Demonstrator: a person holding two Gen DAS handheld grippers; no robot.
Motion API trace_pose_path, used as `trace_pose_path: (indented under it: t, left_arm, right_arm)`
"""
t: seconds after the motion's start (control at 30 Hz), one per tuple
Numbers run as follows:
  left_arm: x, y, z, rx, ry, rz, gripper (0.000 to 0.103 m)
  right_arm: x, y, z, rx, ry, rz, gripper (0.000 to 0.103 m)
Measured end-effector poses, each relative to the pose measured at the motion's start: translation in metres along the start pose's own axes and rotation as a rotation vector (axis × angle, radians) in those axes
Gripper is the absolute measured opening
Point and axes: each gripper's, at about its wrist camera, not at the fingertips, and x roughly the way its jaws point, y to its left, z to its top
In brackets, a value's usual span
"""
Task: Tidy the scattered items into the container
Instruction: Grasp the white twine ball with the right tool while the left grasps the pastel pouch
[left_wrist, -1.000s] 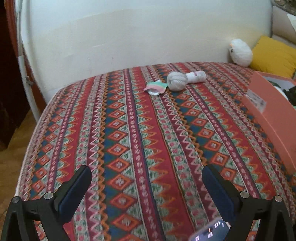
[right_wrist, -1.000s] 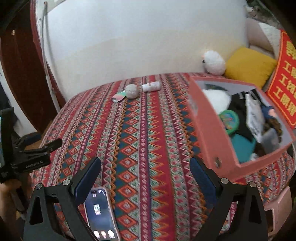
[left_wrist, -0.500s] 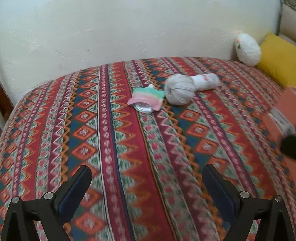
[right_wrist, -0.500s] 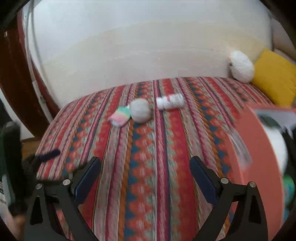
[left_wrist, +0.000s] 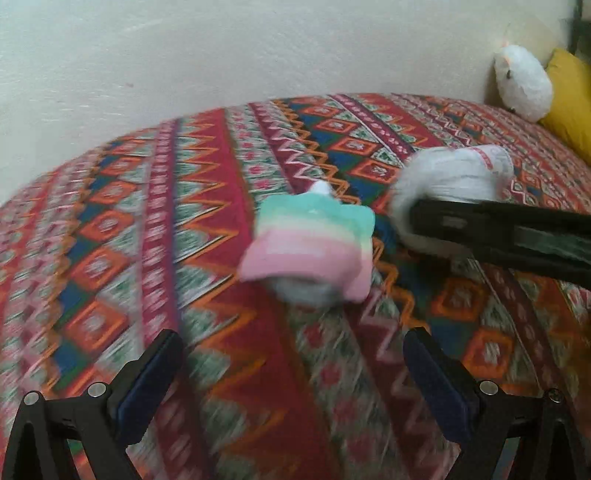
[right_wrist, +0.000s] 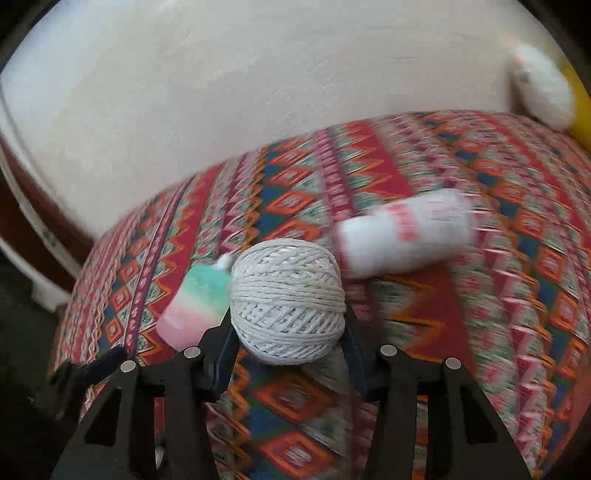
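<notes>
White cotton twine, wound into a ball of twine (right_wrist: 288, 301), sits clamped between the padded fingers of the right gripper (right_wrist: 286, 332) on the bed (right_wrist: 480, 332), whose woven cover carries red, orange and blue zigzags. Just beside the ball lie a soft pastel pouch (left_wrist: 308, 245), pink fading to mint, and a white bottle (right_wrist: 406, 232) on its side; its red label is too blurred to read. The left gripper (left_wrist: 291, 384) stands spread wide, holding nothing, near the pouch.

A bed cover (left_wrist: 229, 192) patterned in red zigzag stripes meets a cream wall (left_wrist: 221, 51); a yellow cushion (left_wrist: 570, 96) rests against that wall.
</notes>
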Motion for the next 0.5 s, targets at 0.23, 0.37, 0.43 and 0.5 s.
trace_pose_path:
  t: [0.23,0.37,0.43,0.5]
  left_arm:
    - [0.033,-0.002,0.037,0.031,-0.006,-0.032,0.068]
    - [0.017,-0.009,0.023,0.016,0.002,-0.052,0.062]
    - [-0.007,-0.019,0.0,0.01,0.009,-0.049,0.062]
    - [-0.033,-0.028,-0.022,-0.007,0.006,-0.047,0.062]
  right_arm:
    - [-0.042,-0.03,-0.019,0.043,-0.015,0.04,0.053]
    - [-0.07,-0.034,-0.033,0.039,-0.022,0.031,0.053]
    - [-0.092,-0.032,-0.045,0.037,-0.019,0.044,0.053]
    - [-0.115,-0.028,-0.058,0.029,-0.019,0.053,0.053]
